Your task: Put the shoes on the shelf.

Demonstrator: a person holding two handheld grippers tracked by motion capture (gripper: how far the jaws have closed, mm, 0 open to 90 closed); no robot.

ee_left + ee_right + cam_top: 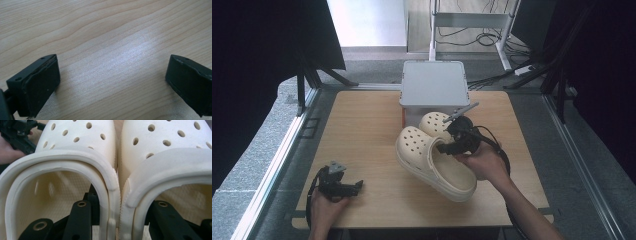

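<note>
On the wooden table (362, 130), two cream clogs (432, 155) sit pressed side by side before one grey box (433, 82). One jaw inside each, the right gripper (451, 145) pinches their inner walls together, lifted. The left gripper (344, 187) rests spread wide, holding nothing.

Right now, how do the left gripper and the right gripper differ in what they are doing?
The left gripper rests low on the wooden table, while the right gripper is at the pair of cream clogs. The left gripper's jaws stand wide apart with nothing between them; the right gripper's jaws sit one inside each clog, pinching their inner walls together. Both are black and hand-held.
</note>
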